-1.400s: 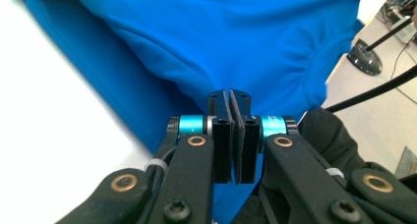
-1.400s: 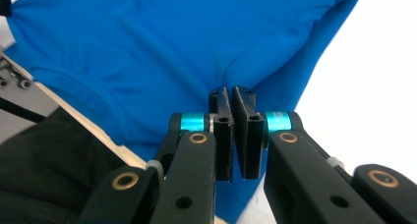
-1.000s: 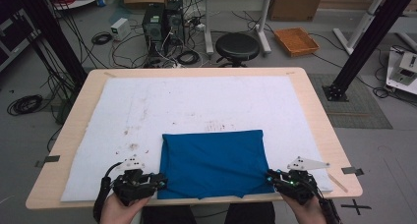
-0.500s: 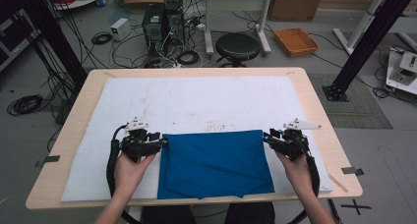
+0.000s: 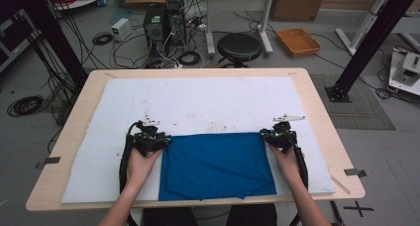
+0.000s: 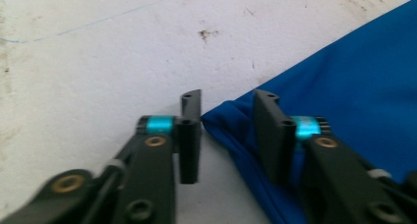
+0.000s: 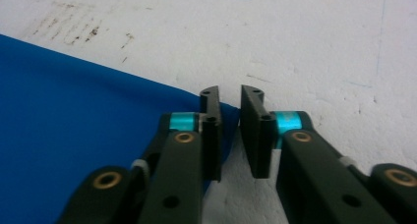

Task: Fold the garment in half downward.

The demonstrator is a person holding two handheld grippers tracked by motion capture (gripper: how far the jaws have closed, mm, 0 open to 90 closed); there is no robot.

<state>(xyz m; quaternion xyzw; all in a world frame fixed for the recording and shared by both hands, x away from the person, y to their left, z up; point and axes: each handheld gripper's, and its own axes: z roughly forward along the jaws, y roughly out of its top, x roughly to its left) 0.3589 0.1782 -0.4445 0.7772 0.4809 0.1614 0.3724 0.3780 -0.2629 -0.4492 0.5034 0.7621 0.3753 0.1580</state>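
A blue cloth [image 5: 215, 164] lies flat on the white mat [image 5: 208, 99], near the table's front edge. My left gripper [image 5: 161, 139] is at the cloth's far left corner. In the left gripper view the blue cloth [image 6: 354, 71] has its corner between the jaws of the left gripper [image 6: 226, 98], which stand wide apart. My right gripper [image 5: 270, 136] is at the far right corner. In the right gripper view the cloth [image 7: 74, 96] ends in a tip inside the narrow gap of the right gripper [image 7: 229, 94], with mat showing between the jaws.
The mat covers most of the wooden table [image 5: 319, 107] and is stained and bare beyond the cloth. On the floor behind the table are a black stool [image 5: 239, 46], computer towers [image 5: 161, 23], cables and an orange tray [image 5: 298, 41].
Both hands went forward from the cloth's near corners to its far corners. The cloth has stayed where it was.
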